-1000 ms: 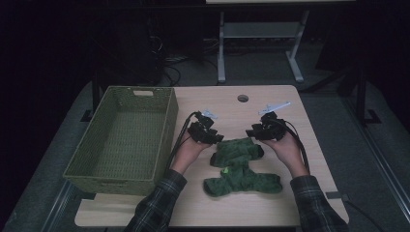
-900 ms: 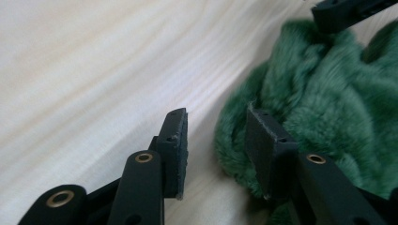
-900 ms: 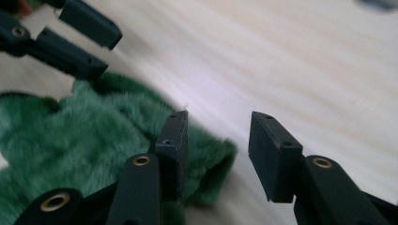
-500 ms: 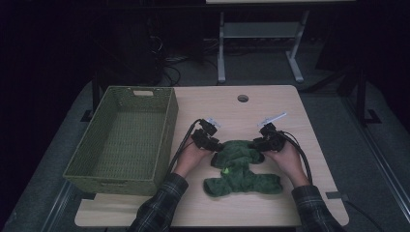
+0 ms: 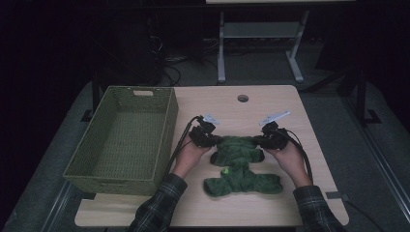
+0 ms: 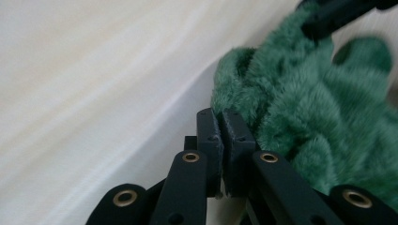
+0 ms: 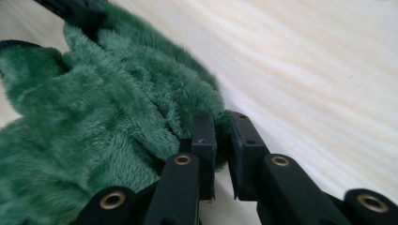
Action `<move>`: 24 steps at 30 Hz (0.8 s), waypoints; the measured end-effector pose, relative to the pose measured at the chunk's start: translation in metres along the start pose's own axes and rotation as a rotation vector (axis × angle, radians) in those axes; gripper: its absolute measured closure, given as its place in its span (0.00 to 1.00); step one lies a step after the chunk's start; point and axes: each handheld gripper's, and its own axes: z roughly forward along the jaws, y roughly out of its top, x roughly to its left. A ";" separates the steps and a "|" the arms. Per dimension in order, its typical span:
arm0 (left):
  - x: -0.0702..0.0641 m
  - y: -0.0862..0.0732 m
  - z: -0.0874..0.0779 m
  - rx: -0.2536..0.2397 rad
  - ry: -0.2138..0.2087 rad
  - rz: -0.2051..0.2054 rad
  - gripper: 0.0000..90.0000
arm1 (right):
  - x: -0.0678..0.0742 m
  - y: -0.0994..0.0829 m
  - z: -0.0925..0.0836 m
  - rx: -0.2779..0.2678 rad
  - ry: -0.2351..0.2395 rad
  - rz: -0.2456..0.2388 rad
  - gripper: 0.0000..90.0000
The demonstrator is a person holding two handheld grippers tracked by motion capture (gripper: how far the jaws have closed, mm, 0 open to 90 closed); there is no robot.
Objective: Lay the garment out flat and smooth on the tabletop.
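Note:
A green fleece garment (image 5: 239, 166) lies flat on the wooden table (image 5: 232, 106), in front of the person. My left gripper (image 5: 214, 142) is at its upper left corner and my right gripper (image 5: 262, 142) at its upper right corner. In the left gripper view the left gripper (image 6: 220, 117) has its jaws almost together on the fleece edge (image 6: 234, 84), having just been closing. In the right gripper view the right gripper (image 7: 221, 119) pinches a fold of the green fleece (image 7: 117, 108), its jaws also just closing. The other gripper's black jaw shows at the far corner of each gripper view.
A green woven basket (image 5: 111, 186) with nothing in it stands on the left part of the table, close to the left hand. A round cable hole (image 5: 242, 98) sits near the table's far edge. Bare wood lies behind the garment and to its right.
Both grippers have come down from just behind the garment onto its upper corners and closed there. The garment's upper part now lies spread between them.

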 end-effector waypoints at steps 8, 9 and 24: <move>0.002 0.000 -0.003 -0.029 0.025 0.012 0.96 | -0.002 -0.002 0.002 0.022 0.013 0.023 0.74; 0.002 0.000 -0.002 -0.026 0.024 0.011 0.96 | -0.002 -0.002 0.002 0.022 0.013 0.023 0.74; 0.004 -0.002 0.002 -0.020 0.025 0.005 0.96 | -0.025 0.009 0.025 -0.041 0.012 0.149 0.70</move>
